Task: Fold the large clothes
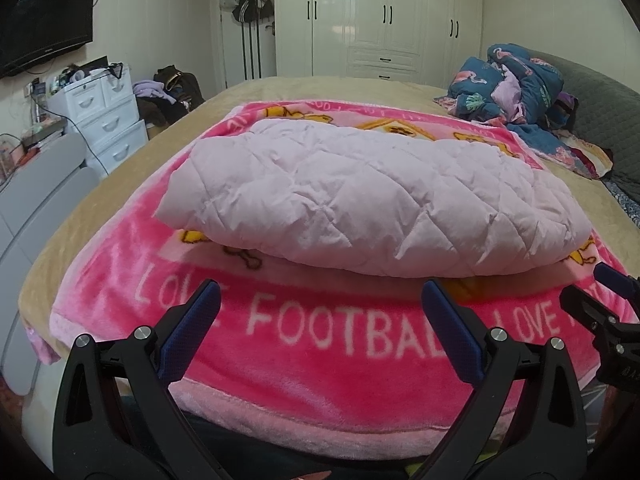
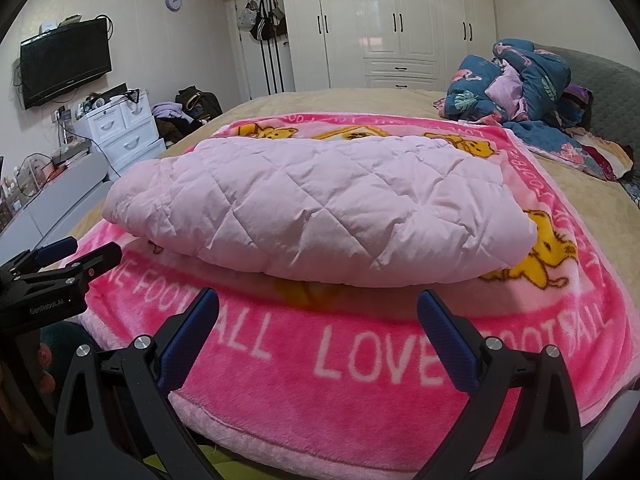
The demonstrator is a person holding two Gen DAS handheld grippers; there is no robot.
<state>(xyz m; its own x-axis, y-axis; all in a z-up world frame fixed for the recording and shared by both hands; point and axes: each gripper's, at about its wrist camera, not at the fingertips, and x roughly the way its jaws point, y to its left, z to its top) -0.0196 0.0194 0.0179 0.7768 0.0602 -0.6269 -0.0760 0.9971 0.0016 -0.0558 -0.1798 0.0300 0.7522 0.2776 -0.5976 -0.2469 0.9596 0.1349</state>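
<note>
A pale pink quilted garment (image 1: 360, 196) (image 2: 316, 208) lies folded into a thick bundle on a bright pink blanket (image 1: 320, 364) (image 2: 360, 396) printed with "LOVE FOOTBALL". My left gripper (image 1: 320, 292) hovers open over the blanket's near edge, just short of the bundle, with nothing between its blue-padded fingers. My right gripper (image 2: 318, 300) is open too, at the same near edge and a little to the right, empty. Each gripper shows at the side of the other's view.
The blanket lies on a beige-covered bed (image 1: 280, 88). A heap of blue patterned bedding (image 1: 516, 88) (image 2: 520, 84) sits at the far right by a grey headboard (image 2: 608, 92). White drawers (image 1: 108, 120), clutter and a wall TV (image 2: 64, 62) stand left; wardrobes (image 2: 400, 20) behind.
</note>
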